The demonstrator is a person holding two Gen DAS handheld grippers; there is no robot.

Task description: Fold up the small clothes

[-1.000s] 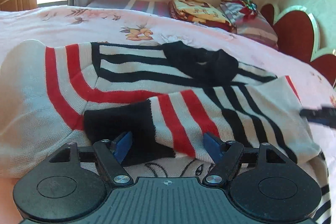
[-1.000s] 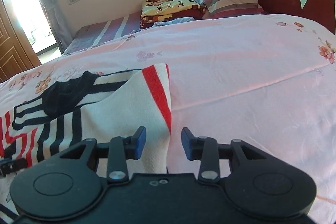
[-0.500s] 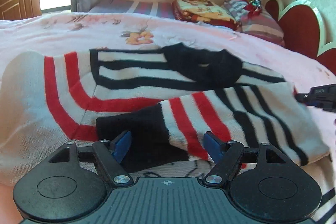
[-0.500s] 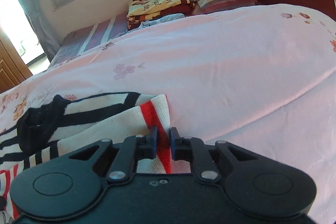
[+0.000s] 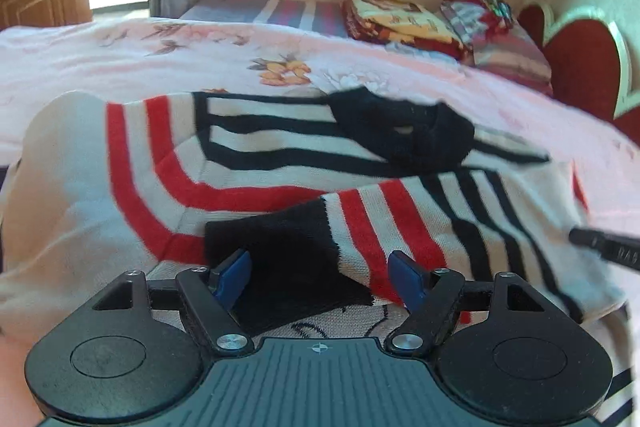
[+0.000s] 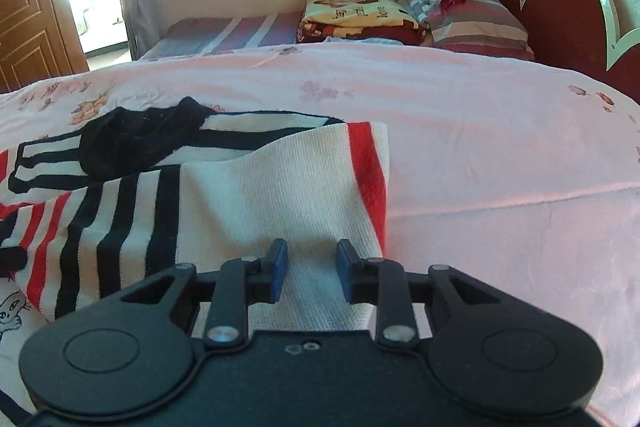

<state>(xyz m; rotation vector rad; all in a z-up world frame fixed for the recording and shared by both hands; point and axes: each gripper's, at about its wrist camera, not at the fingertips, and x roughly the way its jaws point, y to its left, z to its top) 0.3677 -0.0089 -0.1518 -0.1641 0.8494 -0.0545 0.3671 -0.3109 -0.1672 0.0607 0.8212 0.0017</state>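
A cream knit sweater point(image 5: 280, 163) with red and black stripes and a black collar point(image 5: 404, 135) lies on the bed, one sleeve folded across its front. My left gripper point(image 5: 320, 279) stands open over that sleeve's black cuff point(image 5: 280, 267), which lies between the wide blue pads without being pressed. In the right wrist view the sweater's point(image 6: 260, 203) red-striped side is folded over the body. My right gripper point(image 6: 312, 271) hovers over this cream flap; its jaws are opening and the cloth shows in the gap, not pinched. A right gripper fingertip point(image 5: 604, 251) shows at the sweater's right edge.
The pink floral bedspread point(image 6: 480, 147) spreads wide to the right of the sweater. A folded blanket point(image 6: 356, 15) and striped pillows point(image 6: 472, 19) lie at the far end, beside the red headboard point(image 6: 560, 11). A window and a wooden door point(image 6: 28, 27) stand behind.
Half a second ago my right gripper was shut on the sweater's red-striped edge; its jaws have since parted, letting the cloth go, and it has shifted left over the flap. The left gripper stayed put.
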